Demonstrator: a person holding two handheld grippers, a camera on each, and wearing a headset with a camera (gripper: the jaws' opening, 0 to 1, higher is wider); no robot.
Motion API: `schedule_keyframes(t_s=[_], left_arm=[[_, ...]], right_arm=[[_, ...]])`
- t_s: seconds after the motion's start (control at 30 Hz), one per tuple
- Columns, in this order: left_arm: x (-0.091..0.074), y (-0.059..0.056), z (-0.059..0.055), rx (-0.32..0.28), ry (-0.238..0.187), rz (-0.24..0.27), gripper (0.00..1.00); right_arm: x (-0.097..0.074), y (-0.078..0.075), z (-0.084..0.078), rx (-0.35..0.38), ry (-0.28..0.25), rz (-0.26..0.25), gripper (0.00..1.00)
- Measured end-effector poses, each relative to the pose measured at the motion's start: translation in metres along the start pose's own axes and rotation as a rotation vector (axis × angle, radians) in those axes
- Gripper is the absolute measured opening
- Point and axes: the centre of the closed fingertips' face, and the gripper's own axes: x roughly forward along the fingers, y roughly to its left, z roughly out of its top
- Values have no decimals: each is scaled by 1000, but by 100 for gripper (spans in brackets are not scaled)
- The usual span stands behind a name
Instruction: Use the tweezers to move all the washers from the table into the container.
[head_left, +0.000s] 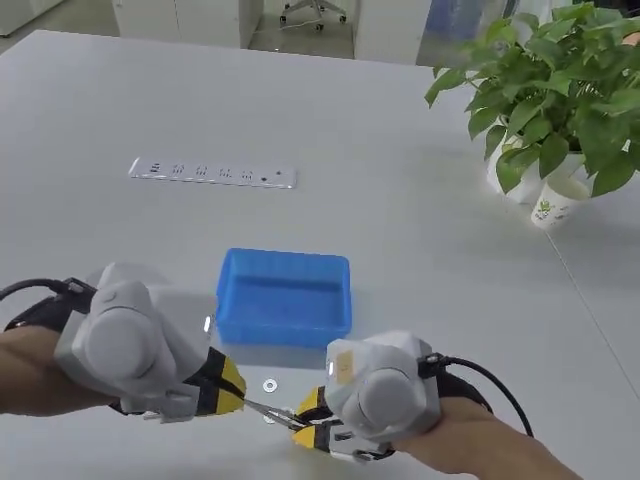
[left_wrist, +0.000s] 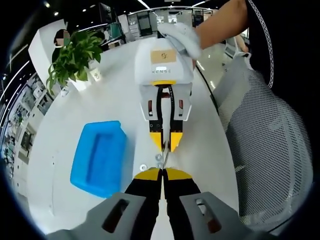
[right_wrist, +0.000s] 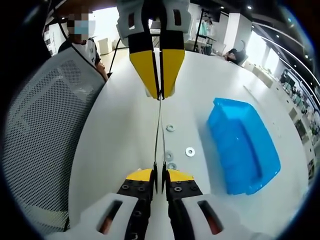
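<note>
Jaws, left gripper (left_wrist: 163, 174): narrow, pinched on one end of the tweezers (right_wrist: 159, 135). Jaws, right gripper (right_wrist: 160, 177): likewise narrow, pinched on the other end. The two grippers are set tip to tip at the near edge of the counter (head_left: 400, 200), with the thin tweezers bridging the gap between them.

Tweezers: one, slim, metal. Whether the counter is touched cannot be told.

Washers (right_wrist: 190, 151): four are counted in the right gripper view, all lying flat on the counter between the tweezers and the container. Two lie just beside each other close to the right gripper's jaws, and the other two lie apart.

Container (head_left: 285, 295): one, blue, rectangular, open-topped, placed just beyond the grippers, near the washers.

Power strip (head_left: 212, 173): one, white, laid flat farther off, left of the container and well apart from it.

Potted plant (head_left: 560, 90): one, green-leaved, in a white pot, at the far right.

Surface: counter white, matte and wide.

Room: an open office is seen. A mesh chair (left_wrist: 265, 135) stands close behind the near edge.

Edges and open room: bare counter is seen between container and power strip, and from the container's right side across to the plant. The grippers are held close to the near edge.
</note>
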Motion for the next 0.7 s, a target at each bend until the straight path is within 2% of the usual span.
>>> schedule_keyframes(t_s=[0.27, 0.7], left_arm=[[-9, 2, 21, 20, -41, 3, 5], [-4, -4, 38, 14, -95, -38, 5]], right_arm=[[1, -2, 12, 3, -35, -14, 11], [6, 6, 16, 25, -63, -1, 11]])
